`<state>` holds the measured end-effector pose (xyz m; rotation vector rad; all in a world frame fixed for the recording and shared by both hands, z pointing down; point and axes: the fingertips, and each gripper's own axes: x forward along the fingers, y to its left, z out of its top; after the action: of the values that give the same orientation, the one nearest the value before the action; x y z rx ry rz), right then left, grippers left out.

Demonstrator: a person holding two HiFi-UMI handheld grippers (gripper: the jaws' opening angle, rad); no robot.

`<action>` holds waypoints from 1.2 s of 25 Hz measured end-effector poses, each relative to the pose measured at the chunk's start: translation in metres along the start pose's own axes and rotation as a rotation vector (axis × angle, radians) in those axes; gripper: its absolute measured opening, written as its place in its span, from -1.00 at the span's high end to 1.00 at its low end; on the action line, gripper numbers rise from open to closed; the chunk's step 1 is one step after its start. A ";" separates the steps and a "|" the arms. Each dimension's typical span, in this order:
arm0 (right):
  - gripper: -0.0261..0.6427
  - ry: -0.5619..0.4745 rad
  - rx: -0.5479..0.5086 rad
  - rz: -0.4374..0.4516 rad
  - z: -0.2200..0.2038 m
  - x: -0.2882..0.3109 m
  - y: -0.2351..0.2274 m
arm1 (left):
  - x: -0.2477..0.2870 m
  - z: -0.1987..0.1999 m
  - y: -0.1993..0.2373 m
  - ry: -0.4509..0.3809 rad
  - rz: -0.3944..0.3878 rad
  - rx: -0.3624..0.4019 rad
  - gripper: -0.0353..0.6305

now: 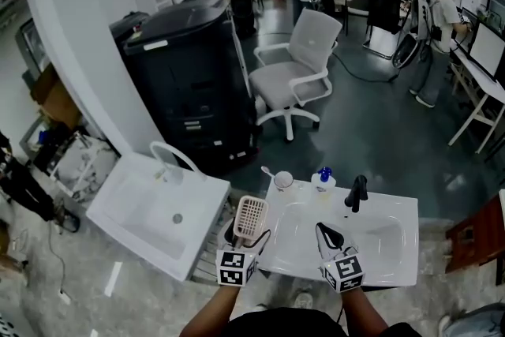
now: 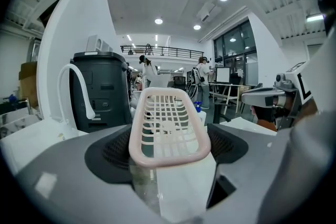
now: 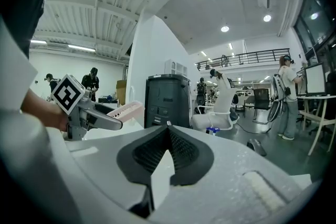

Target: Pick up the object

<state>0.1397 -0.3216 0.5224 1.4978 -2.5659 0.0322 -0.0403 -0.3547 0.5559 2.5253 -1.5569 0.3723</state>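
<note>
A pale pink lattice basket (image 1: 251, 217) is held off the white sink (image 1: 394, 245), above its left edge. My left gripper (image 1: 248, 230) is shut on it. In the left gripper view the basket (image 2: 169, 128) fills the gap between the two black pads (image 2: 114, 148), its rim pressed against both. To the right of it, my right gripper (image 1: 326, 234) hovers over the basin. Its jaws meet at the tips (image 3: 168, 127) with nothing between them. The right gripper view also shows the left gripper (image 3: 97, 117) carrying the pink basket (image 3: 126, 110) at left.
On the sink's back edge stand a black faucet (image 1: 357, 192), a blue-capped bottle (image 1: 323, 179) and a small white cup (image 1: 282, 180). A second white sink (image 1: 146, 209) lies at left. Behind stand a black cabinet (image 1: 189, 83), a white office chair (image 1: 296, 67) and several people.
</note>
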 end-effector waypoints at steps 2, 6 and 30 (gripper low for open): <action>0.91 -0.005 -0.007 0.001 0.003 -0.003 0.002 | -0.002 0.005 -0.001 -0.014 0.005 0.016 -0.50; 0.91 -0.027 -0.019 -0.005 0.012 -0.006 0.002 | -0.006 0.010 -0.003 -0.029 0.005 0.024 -0.50; 0.92 -0.106 -0.084 -0.073 0.041 -0.036 -0.009 | -0.007 0.030 -0.021 -0.080 -0.036 0.027 -0.50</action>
<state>0.1594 -0.2997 0.4755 1.6016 -2.5548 -0.1660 -0.0209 -0.3467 0.5255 2.6156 -1.5423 0.2933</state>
